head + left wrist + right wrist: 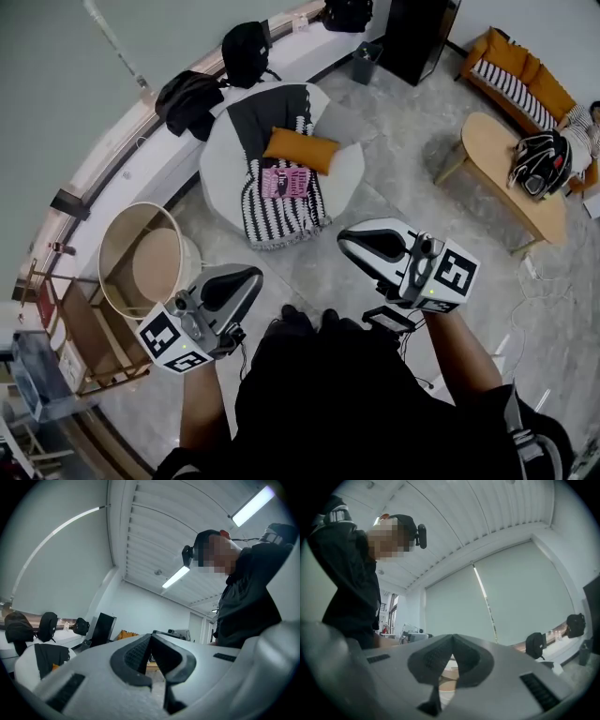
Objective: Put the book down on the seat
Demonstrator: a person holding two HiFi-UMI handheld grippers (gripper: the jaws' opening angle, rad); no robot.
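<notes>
Jaws on the left gripper (pixel 249 277) and the right gripper (pixel 347 244) are pressed together and empty, both close to the person's body. Farther off, the pink book (pixel 286 181) lies on the round seat (pixel 223 155), atop a striped blanket (pixel 277 220), just beside an orange cushion (pixel 300 150).

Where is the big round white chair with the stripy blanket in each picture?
Head view: the round white padded chair is in the upper middle, by the window ledge.
Left gripper view: it is at the lower left edge.
Right gripper view: it cannot be made out; the right hand-held gripper fills the lower picture.
Shared landmark: the black backpack on the ledge behind the chair shows in all three views.
</notes>
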